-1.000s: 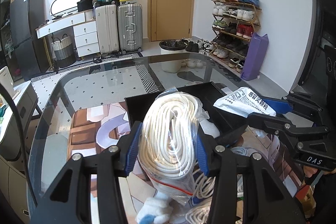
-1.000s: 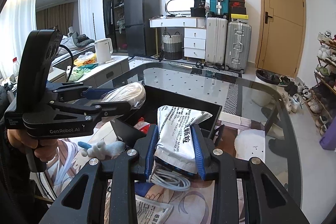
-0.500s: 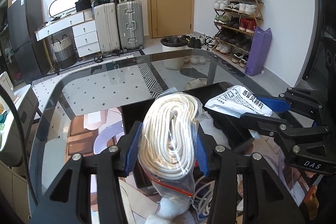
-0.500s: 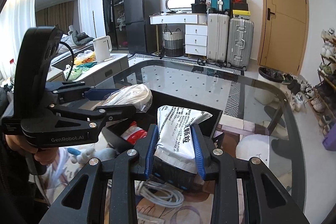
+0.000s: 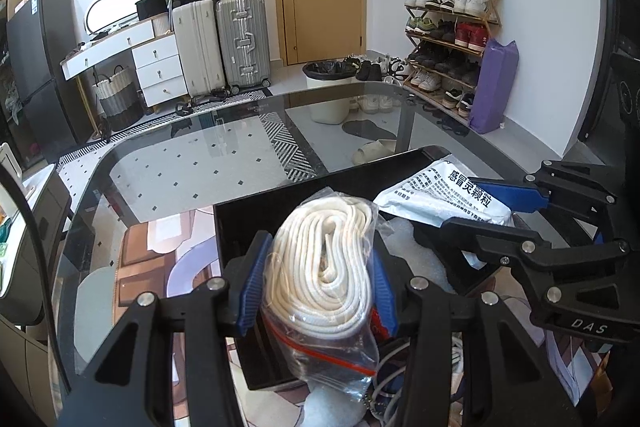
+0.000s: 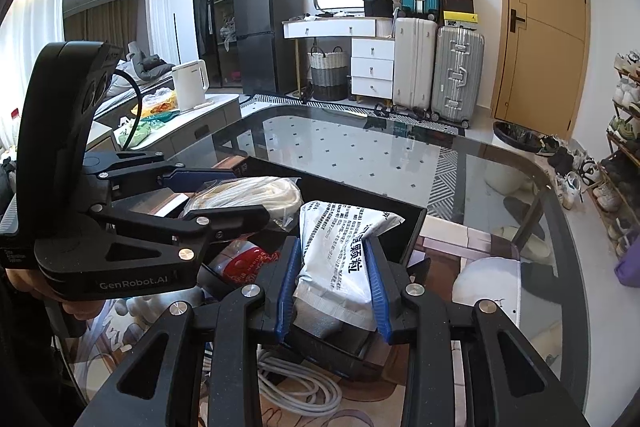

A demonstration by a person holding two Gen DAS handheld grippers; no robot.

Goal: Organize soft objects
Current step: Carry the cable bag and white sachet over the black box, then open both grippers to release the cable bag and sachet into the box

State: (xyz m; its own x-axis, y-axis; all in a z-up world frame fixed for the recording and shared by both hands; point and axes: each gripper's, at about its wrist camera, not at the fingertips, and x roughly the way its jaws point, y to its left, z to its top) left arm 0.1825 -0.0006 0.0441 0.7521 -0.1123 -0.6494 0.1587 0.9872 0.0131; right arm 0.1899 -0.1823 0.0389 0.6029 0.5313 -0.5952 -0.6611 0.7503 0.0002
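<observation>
Now my left gripper [image 5: 318, 281] clamps the rope bag [image 5: 320, 267] above the bin's [image 5: 244, 223] near-left edge. My right gripper [image 6: 332, 285] pinches the pouch [image 6: 340, 259] just right of it; bare glass [image 6: 360, 151] lies beyond.

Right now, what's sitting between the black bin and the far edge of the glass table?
Nothing: in the right wrist view, the glass table is bare from the black bin to its far edge.

Cream-white rope [image 5: 326, 259] in clear bag with red zip strip. White pouch [image 6: 340, 263], black print, right of rope. Black bin [image 5: 256, 223] beneath. Blue pads [image 5: 252, 287] flank rope.
</observation>
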